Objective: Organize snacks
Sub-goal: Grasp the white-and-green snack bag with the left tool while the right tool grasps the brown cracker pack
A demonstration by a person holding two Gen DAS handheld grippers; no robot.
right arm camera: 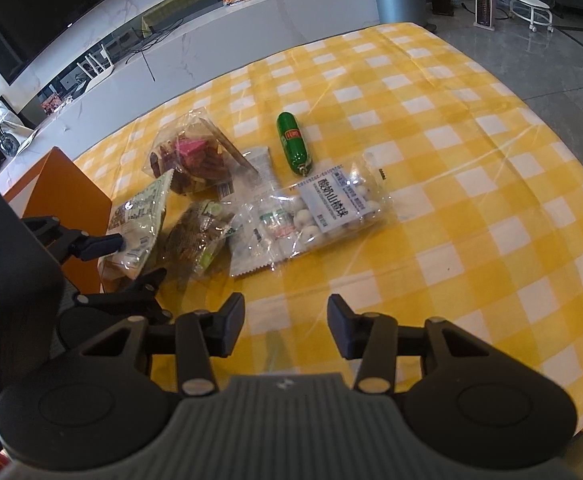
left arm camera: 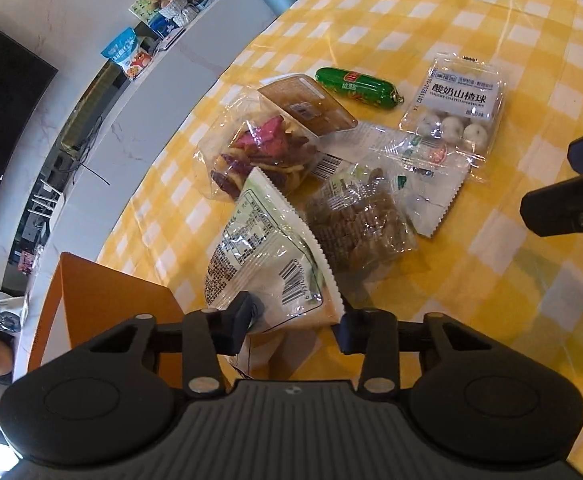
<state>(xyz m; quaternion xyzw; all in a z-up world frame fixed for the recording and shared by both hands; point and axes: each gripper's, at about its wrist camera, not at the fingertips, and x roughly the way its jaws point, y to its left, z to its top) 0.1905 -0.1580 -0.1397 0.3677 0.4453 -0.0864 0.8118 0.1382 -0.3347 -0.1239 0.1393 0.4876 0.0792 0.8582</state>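
Left gripper [left arm camera: 295,326] is clamped on the nearest snack bag [left arm camera: 267,264], beside the orange box [left arm camera: 103,304]. Right gripper [right arm camera: 287,326] hovers part-open, empty. Remaining snacks lie unsorted on the table [right arm camera: 471,168]; task barely begun.

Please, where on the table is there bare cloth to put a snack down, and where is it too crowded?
The checked cloth is bare right of the hawthorn ball bag and green sausage, out to the table edge, and beyond the sausage. A bare strip lies in front of the right tool. The snack pile beside the orange box is crowded.
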